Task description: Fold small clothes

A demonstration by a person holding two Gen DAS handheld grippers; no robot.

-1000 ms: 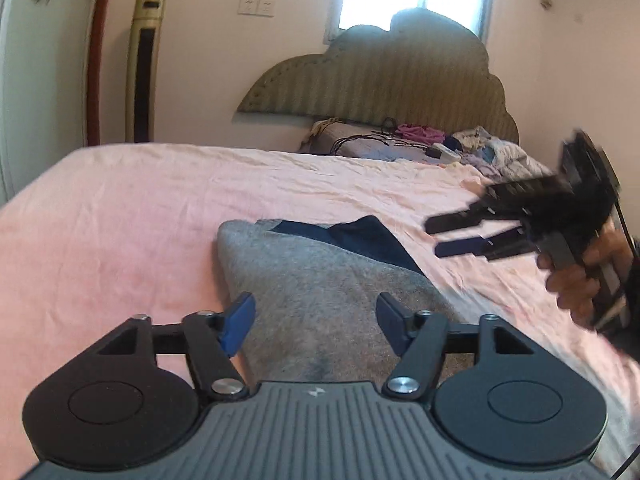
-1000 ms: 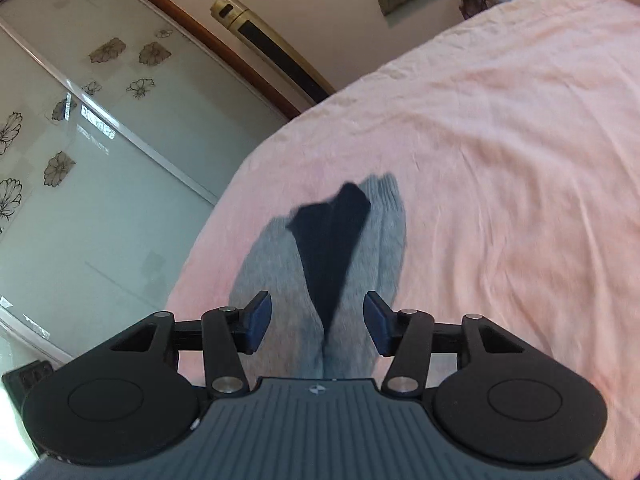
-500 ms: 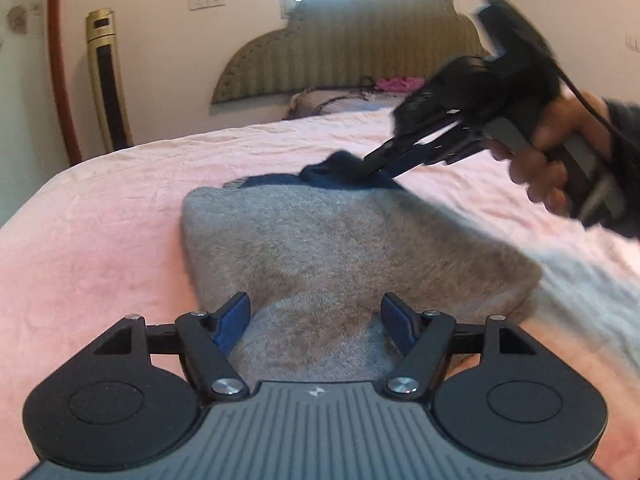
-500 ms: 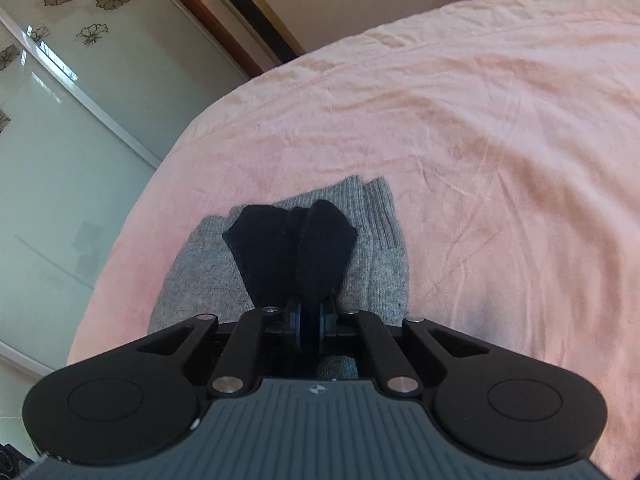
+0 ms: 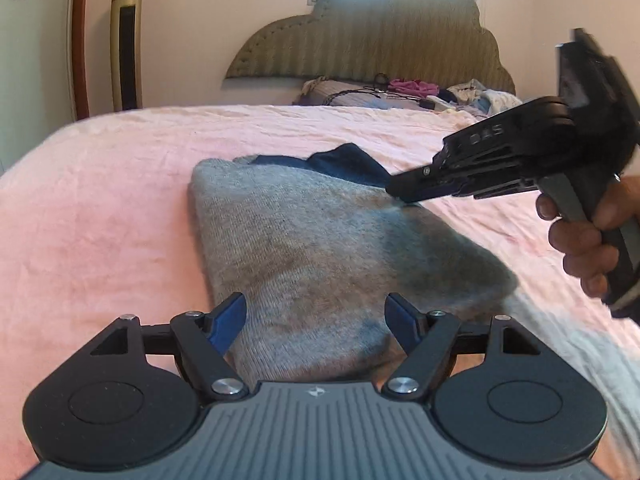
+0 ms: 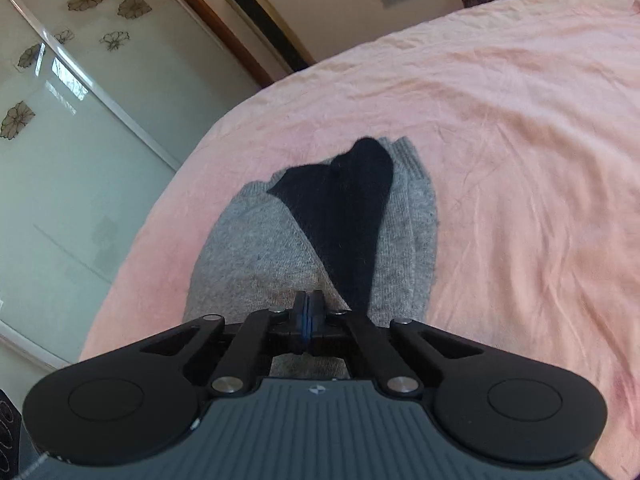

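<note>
Grey knit is filling the middle of both views: a small grey sweater point(image 5: 320, 248) is lying folded on the pink bedsheet point(image 5: 100, 208), with a dark navy part point(image 6: 344, 216) showing at its far end.

From the left wrist view, the left gripper point(image 5: 316, 320) is hovering low over the near edge of the sweater. Its jaws are standing wide and opening further, and the grey cloth is lying between and below the blue pads point(image 5: 228, 320), which are not pressing on it.

The right gripper point(image 5: 404, 192) is reaching in from the right side of that view, held by a hand point(image 5: 584, 240). Its tips are sitting right at the sweater's far right edge, just beside the navy part. In the right wrist view the jaws are closing and look almost together at the grey cloth point(image 6: 308, 316), with the navy part stretching away just ahead of them. Whether a fold of cloth is being pinched between the pads I cannot tell.

Beyond the sweater, a padded headboard point(image 5: 368, 36) and a heap of clothes point(image 5: 408, 92) are lying well apart from it.
</note>
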